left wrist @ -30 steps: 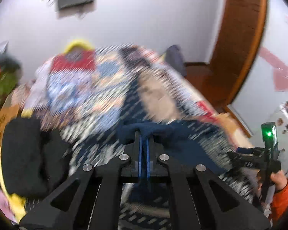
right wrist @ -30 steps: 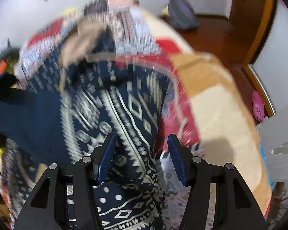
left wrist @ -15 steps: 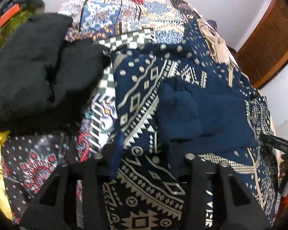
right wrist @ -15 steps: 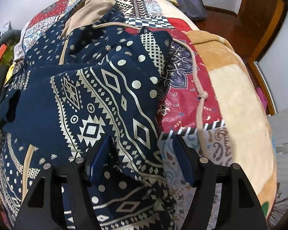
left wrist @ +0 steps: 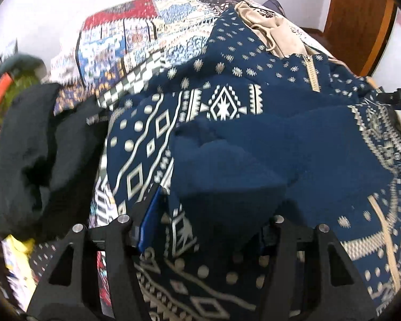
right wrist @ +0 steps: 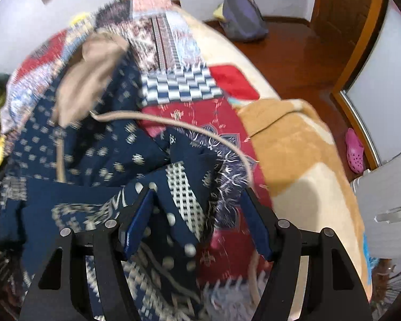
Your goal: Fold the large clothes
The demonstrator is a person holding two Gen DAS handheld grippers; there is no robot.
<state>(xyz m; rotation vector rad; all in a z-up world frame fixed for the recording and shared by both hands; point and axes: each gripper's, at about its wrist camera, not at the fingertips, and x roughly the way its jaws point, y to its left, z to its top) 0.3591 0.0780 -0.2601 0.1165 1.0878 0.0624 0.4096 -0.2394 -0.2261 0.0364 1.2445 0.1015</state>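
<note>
Both my grippers, left [left wrist: 208, 214] and right [right wrist: 197, 222], sit with jaws spread, gripping nothing. The navy patterned hooded jacket [left wrist: 227, 112] fills frame center on the patchwork bedspread [right wrist: 222, 107]; black garment [left wrist: 34, 155] at left.

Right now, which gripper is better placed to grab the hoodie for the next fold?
Left, probably. The left gripper is open with the hoodie's folded plain-blue flap between its fingers. The right gripper is open over a thin edge.
</note>
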